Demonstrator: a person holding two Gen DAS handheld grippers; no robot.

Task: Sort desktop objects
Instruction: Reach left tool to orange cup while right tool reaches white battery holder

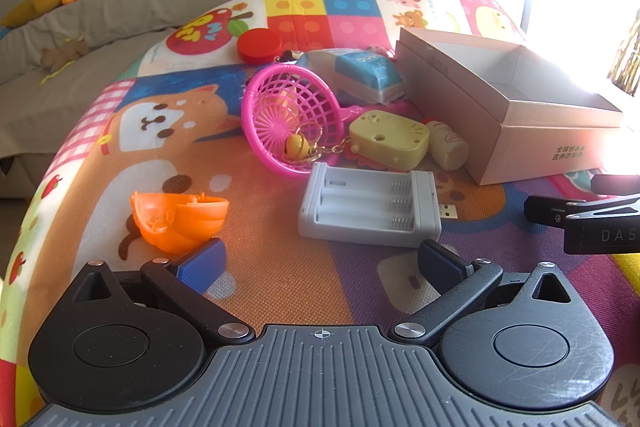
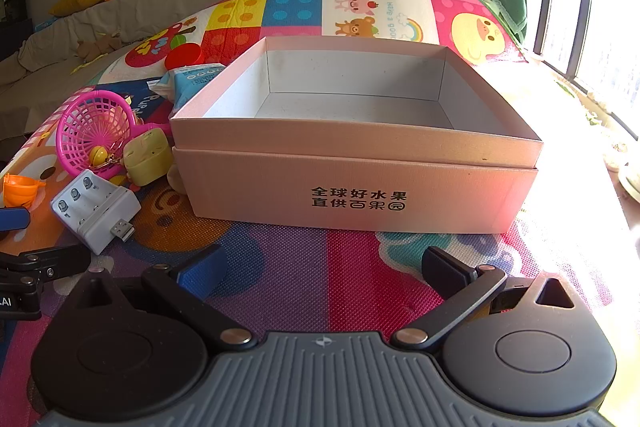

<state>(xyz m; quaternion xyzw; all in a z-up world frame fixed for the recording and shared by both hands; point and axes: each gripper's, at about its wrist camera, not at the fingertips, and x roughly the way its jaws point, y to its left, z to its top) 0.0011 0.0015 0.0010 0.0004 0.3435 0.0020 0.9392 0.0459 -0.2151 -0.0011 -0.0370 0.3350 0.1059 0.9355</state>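
Left wrist view: left gripper (image 1: 320,263) spread wide, holding nothing, low over the patterned mat (image 1: 280,267). Grey battery charger (image 1: 370,205) lies just ahead between the fingers' line; orange shell (image 1: 178,223) just beside the blue left pad. Pink basket (image 1: 294,115) tipped on its side, bell keychain (image 1: 298,147) at its mouth, yellow toy (image 1: 388,139) and small bottle (image 1: 448,147) near the box (image 1: 520,131). Likely next: advance straight, straddle the charger across its short sides, close squarely.

Right wrist view: right gripper (image 2: 322,267) also wide, nothing held, facing the open cardboard box, which looks empty. Keep it apart from the left's path.
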